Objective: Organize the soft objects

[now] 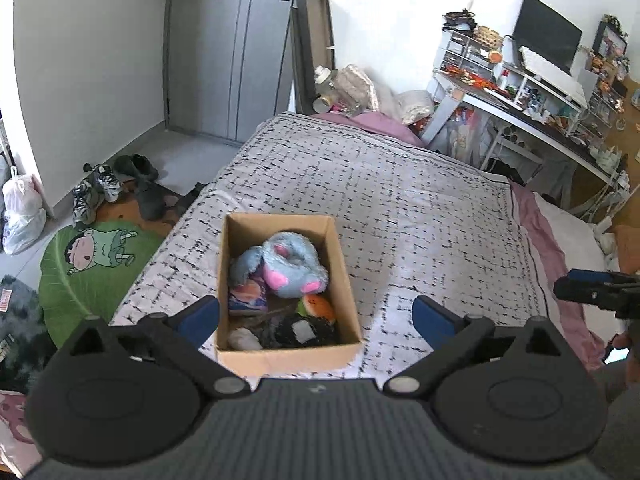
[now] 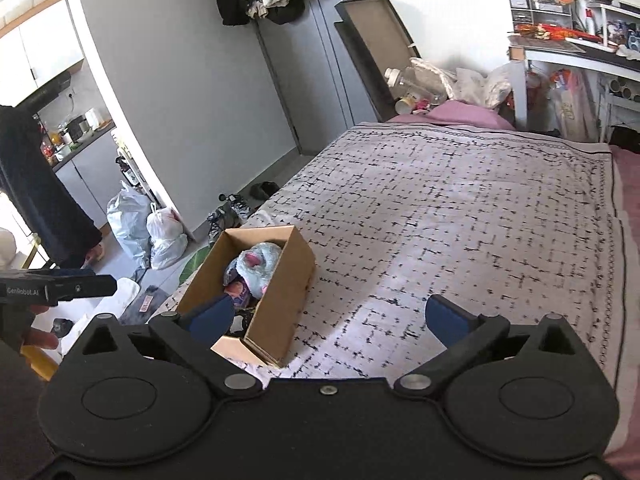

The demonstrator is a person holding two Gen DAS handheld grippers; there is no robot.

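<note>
A cardboard box [image 1: 342,264] stands on the bed near its left edge, holding several soft toys. On top lies a blue and pink plush [image 1: 290,264], with an orange plush [image 1: 320,307] and dark items below it. My left gripper [image 1: 316,320] hangs open above the near end of the box, nothing between its fingers. In the right wrist view the box [image 2: 280,288] sits to the lower left with the blue plush [image 2: 256,264] showing inside. My right gripper [image 2: 330,322] is open and empty over the bedspread, its left finger [image 2: 212,318] in front of the box's near end.
The bed wears a white bedspread [image 1: 400,208] with black dashes. Shoes [image 1: 96,192] and a green cartoon rug [image 1: 92,264] lie on the floor to the left, with plastic bags [image 2: 152,228] nearby. A cluttered desk [image 1: 540,96] stands at the right.
</note>
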